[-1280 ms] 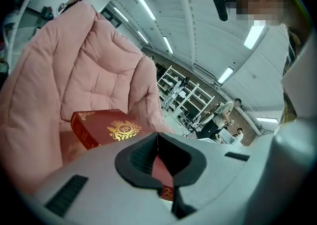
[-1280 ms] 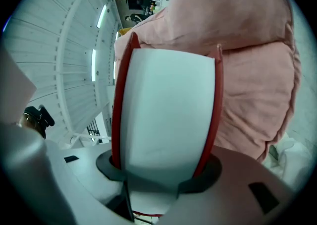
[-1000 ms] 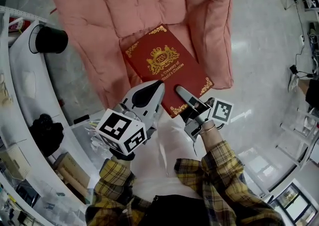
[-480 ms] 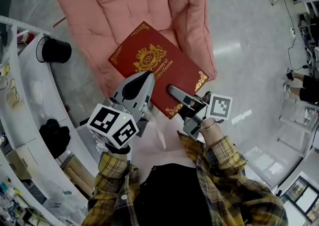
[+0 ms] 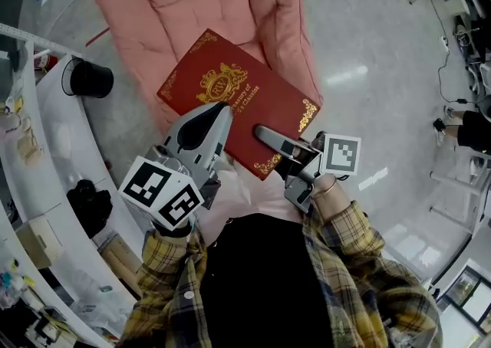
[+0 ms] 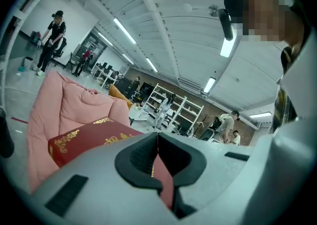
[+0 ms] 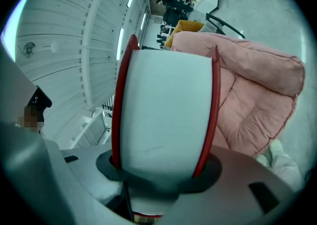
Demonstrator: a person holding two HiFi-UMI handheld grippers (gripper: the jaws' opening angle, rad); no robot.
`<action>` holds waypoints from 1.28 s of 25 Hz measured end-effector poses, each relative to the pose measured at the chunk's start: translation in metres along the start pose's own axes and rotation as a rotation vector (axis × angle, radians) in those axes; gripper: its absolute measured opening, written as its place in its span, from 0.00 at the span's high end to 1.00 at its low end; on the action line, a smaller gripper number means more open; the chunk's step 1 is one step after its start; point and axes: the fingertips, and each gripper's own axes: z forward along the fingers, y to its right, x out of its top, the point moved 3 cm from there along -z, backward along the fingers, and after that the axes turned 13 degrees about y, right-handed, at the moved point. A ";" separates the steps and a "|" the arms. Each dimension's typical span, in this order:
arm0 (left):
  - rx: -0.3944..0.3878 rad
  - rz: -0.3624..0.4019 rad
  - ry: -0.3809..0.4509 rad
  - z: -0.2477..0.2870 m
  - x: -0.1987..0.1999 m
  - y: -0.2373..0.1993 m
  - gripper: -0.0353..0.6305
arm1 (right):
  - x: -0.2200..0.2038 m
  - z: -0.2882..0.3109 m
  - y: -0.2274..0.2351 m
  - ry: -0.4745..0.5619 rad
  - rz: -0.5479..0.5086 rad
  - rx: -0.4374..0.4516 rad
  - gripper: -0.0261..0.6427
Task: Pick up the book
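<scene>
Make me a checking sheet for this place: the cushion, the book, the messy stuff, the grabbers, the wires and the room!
Surface: pink cushion, puffy and stitched, with grey floor around it.
Job's things: red book with gold print, held over the cushion.
Clutter: black cup and a dark bundle on the white bench at the left.
Grippers: left gripper is shut on the book's thin red edge; right gripper clamps the whole book, pages and both covers.
Cables: thin cable on the floor at the right, away from the book.
Surroundings: shelves and people far off; long ceiling lights.
</scene>
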 end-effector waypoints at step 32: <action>-0.009 0.031 0.050 -0.015 0.025 0.022 0.94 | 0.004 -0.001 -0.035 0.025 -0.020 0.085 0.58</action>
